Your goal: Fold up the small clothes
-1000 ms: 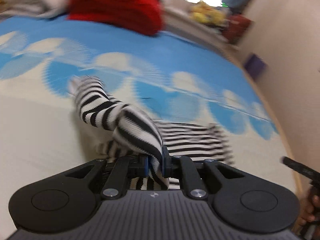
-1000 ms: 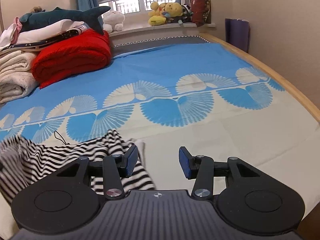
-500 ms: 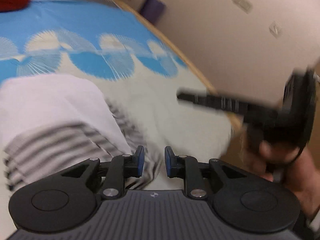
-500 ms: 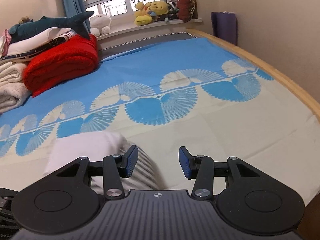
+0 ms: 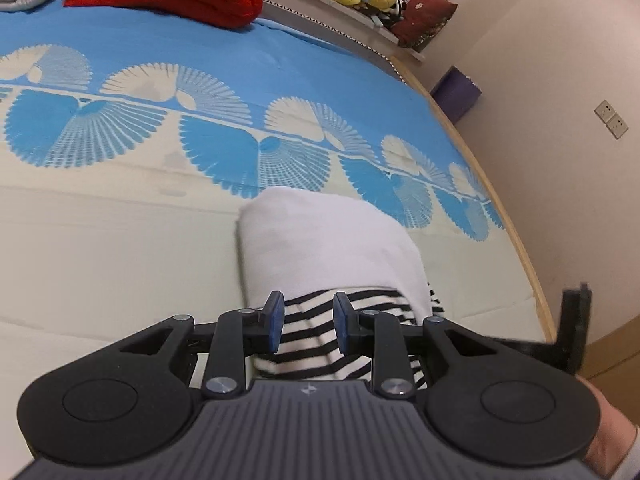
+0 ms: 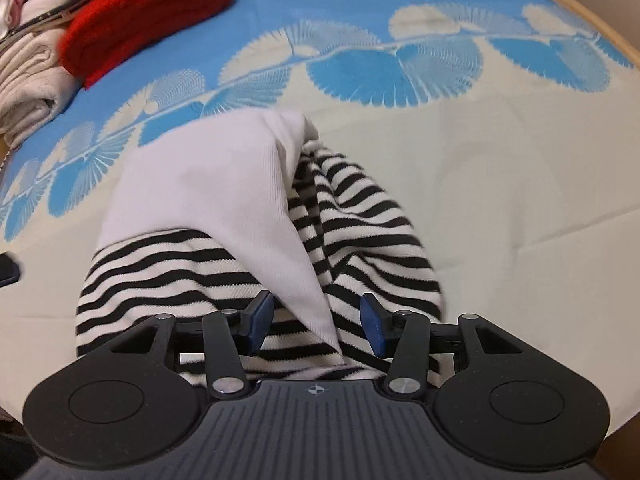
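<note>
On the cream part of the bedsheet (image 5: 100, 264), short of its blue fan-patterned band, lies the striped garment (image 6: 360, 224), a soft black-and-white knit now folded, with a plain white ribbed panel turned over it. 1 second ago the left gripper (image 5: 307, 322) pinched a striped sleeve; now its jaws stand slightly apart, holding nothing, above the stripes. The right gripper (image 6: 316, 322) is wide open over the garment, gripping nothing. A red blanket (image 6: 148, 12) sits folded toward the far edge.
</note>
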The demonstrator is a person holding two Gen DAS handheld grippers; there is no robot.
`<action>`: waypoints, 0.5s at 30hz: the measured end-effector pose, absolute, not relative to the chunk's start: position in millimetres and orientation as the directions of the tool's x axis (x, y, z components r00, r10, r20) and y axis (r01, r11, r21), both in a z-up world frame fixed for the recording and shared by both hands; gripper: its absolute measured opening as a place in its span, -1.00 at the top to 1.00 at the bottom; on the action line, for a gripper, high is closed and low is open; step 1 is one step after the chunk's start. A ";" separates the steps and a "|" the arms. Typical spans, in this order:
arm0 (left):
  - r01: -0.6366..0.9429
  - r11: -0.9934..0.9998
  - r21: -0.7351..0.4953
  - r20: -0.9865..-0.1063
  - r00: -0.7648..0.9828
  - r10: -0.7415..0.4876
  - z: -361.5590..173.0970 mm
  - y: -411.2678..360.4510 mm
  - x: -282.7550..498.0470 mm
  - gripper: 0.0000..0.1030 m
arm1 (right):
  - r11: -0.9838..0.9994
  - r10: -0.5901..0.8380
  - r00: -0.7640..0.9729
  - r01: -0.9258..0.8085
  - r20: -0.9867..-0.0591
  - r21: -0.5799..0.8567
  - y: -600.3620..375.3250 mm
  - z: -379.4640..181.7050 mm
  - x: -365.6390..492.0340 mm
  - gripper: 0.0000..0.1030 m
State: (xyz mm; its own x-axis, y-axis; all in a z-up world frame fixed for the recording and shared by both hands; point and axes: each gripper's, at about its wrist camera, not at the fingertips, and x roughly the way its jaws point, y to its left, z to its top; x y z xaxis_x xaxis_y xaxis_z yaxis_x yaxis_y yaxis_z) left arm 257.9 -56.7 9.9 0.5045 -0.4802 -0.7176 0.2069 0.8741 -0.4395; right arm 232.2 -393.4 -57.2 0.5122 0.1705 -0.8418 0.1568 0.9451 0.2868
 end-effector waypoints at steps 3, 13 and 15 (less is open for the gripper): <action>0.219 0.879 -0.424 -0.723 0.503 -0.474 15.3 -44.7 251.1 0.46 | 0.930 0.233 0.533 0.122 -0.813 0.346 -388.3 -53.8 236.6 0.35; 0.357 0.846 -0.396 -0.736 0.428 -0.525 10.4 -76.5 229.6 0.23 | 0.856 0.102 0.734 0.279 -0.672 0.435 -441.3 -13.8 196.4 0.96; 0.396 0.829 -0.395 -0.749 0.384 -0.540 2.4 -95.5 227.2 0.18 | 0.848 0.081 0.672 0.341 -0.736 0.405 -450.0 -27.9 198.9 0.96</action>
